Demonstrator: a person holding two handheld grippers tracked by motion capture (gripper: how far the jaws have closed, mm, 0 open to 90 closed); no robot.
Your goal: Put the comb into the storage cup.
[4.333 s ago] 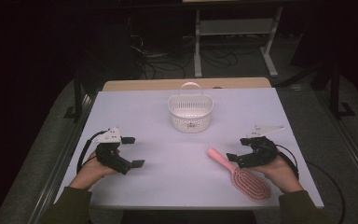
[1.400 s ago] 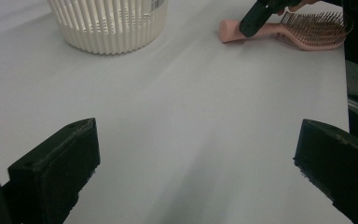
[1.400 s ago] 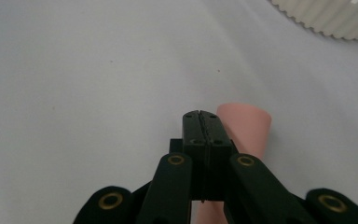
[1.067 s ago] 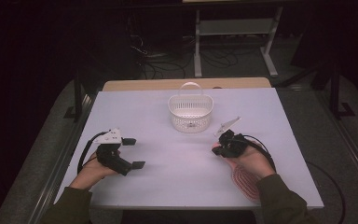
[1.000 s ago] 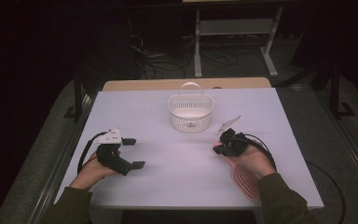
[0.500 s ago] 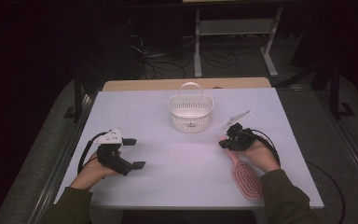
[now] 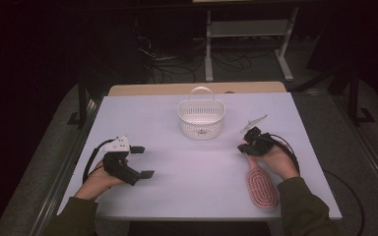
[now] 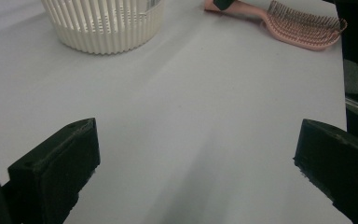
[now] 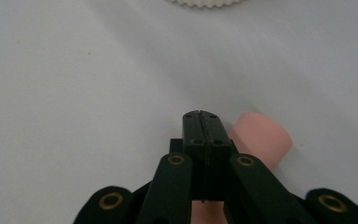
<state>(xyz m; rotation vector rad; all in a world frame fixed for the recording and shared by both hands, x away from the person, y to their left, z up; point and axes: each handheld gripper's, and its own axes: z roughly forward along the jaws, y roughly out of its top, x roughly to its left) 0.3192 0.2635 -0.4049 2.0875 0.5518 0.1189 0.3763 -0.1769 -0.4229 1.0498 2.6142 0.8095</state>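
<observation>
The pink plastic bristled hairbrush lies on the desk, its handle end just beside and under the closed right tongs; the right gripper view reveals nothing pinched. The left tongs gape open, hand resting.

This looks like a lab or robotics test room set up for recording. A bare white table stands lit in an otherwise dark space, with tangled cables on the grey floor behind it and the metal frame of a workbench beyond.
</observation>
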